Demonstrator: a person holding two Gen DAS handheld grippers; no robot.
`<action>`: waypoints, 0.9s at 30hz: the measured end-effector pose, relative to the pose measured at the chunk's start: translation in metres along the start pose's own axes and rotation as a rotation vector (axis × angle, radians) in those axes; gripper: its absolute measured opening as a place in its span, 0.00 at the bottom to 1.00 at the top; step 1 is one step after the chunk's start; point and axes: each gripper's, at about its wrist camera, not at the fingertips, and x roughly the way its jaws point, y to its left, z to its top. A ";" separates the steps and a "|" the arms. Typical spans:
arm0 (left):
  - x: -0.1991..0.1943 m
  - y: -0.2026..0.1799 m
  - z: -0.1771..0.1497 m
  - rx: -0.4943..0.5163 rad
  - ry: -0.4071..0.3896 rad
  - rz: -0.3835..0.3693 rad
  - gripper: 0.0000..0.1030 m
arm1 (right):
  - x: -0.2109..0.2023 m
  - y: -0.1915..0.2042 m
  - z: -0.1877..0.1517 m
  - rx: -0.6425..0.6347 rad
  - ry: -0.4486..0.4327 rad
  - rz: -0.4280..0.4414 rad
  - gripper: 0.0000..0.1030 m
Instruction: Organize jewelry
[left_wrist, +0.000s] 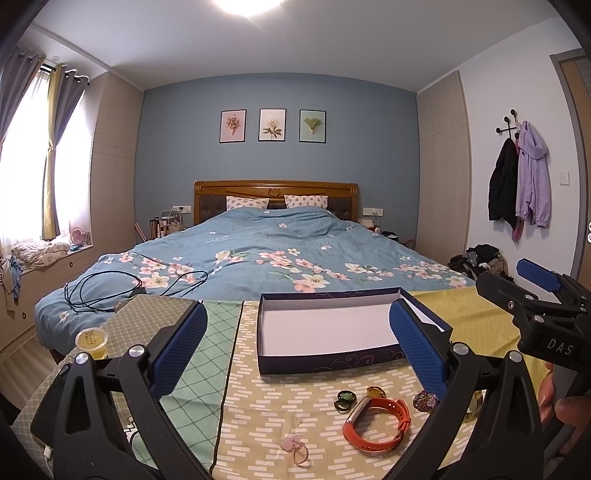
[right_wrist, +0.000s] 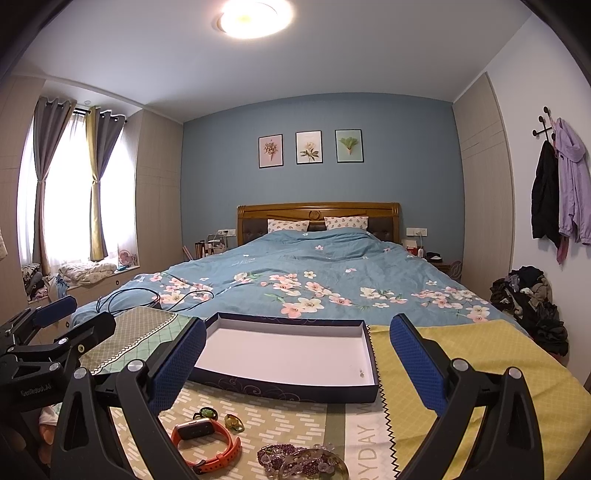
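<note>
Both sets of fingers are standing spread wide with nothing between them: the left gripper (left_wrist: 297, 347) and the right gripper (right_wrist: 297, 363) are each hovering above the desk (left_wrist: 258, 398), released and apart, probably because no piece has been chosen yet. Framed between each pair of blue pads is the shallow navy box (left_wrist: 332, 332), lying open with its white floor almost bare; the right view shows only a tiny pale speck near its right corner, too small to identify. It is sitting at the far edge of the patchwork cloth, likely as the destination.

Nearer the cameras the jewelry is lying loose in a cluster: an orange wristband (left_wrist: 376, 424), dark rings (left_wrist: 345, 400), an amber ring (left_wrist: 376, 392), a purple beaded piece (right_wrist: 280, 456) just beside a clear beaded one, and a pink charm (left_wrist: 295, 445) set somewhat apart to the left. Everything is within easy reach of either gripper, so sorting looks barely begun.
</note>
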 end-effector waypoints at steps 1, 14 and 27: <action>0.000 0.000 0.000 0.000 0.002 -0.002 0.94 | 0.000 0.000 0.000 -0.001 0.001 0.001 0.93; 0.036 -0.004 -0.019 0.080 0.188 -0.088 0.94 | 0.018 -0.018 -0.019 -0.031 0.178 0.016 0.93; 0.101 -0.010 -0.062 0.031 0.584 -0.339 0.75 | 0.052 -0.053 -0.079 0.045 0.618 0.164 0.41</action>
